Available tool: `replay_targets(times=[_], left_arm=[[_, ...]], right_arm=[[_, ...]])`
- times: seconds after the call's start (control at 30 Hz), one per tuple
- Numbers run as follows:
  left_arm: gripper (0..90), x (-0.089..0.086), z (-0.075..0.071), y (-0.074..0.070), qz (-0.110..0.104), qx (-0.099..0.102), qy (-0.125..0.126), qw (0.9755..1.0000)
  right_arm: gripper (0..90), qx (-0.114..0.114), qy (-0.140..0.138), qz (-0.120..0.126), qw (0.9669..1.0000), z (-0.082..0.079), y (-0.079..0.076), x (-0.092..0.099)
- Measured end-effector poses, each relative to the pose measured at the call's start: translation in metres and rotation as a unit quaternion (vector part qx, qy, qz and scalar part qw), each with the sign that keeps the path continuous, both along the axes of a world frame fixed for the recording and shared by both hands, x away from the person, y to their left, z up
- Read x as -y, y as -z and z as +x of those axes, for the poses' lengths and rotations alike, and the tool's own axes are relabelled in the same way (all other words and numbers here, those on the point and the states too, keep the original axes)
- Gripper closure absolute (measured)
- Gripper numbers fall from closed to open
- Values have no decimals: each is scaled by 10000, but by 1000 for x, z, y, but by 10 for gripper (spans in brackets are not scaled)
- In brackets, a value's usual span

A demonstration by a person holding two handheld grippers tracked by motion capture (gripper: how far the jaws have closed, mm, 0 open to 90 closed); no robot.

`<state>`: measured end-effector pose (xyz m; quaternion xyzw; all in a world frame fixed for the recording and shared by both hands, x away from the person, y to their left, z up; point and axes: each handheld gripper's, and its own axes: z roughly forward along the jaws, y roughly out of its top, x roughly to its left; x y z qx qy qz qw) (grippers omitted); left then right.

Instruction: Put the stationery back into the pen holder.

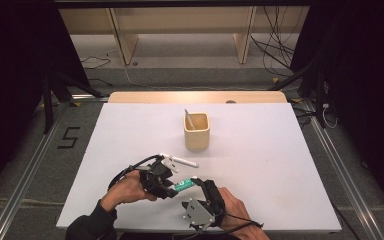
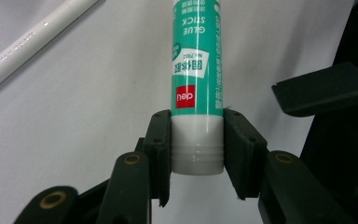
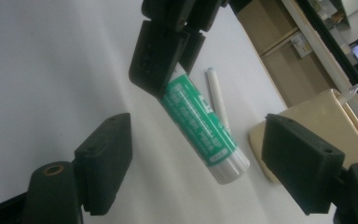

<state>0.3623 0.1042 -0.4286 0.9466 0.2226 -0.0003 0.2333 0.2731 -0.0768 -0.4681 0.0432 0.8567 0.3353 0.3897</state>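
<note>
White tabletop (image 1: 280, 165) carries a beige cup (image 1: 197, 132) at its middle, a thin stick leaning inside. Nearer, a white pen (image 1: 182, 161) lies flat. The left gripper (image 2: 197, 144) is clamped on the white end of a green glue stick (image 2: 196, 70), holding it off the table so its other end is offered. The right gripper (image 3: 196, 177), jaws apart, faces that free end, seemingly to take it.

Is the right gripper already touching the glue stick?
Apart. In the right gripper view the right gripper has its jaws wide, with clear gaps to the glue stick, which the left gripper clamps.
</note>
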Motion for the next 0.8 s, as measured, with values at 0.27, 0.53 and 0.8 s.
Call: replay_targets(times=[0.27, 0.53, 0.8], left_arm=[[647, 0, -2, -2, 56, -21, 47, 10000], [648, 0, -4, -3, 76, -16, 75, 9999], [647, 1, -5, -4, 125, -80, 127, 9998]], right_arm=[[285, 462, -90, -509, 9976, -2, 6, -13], [355, 854, -45, -963, 9917, -5, 12, -23], [409, 1077, -130, -1244, 9863, -4, 18, -30]])
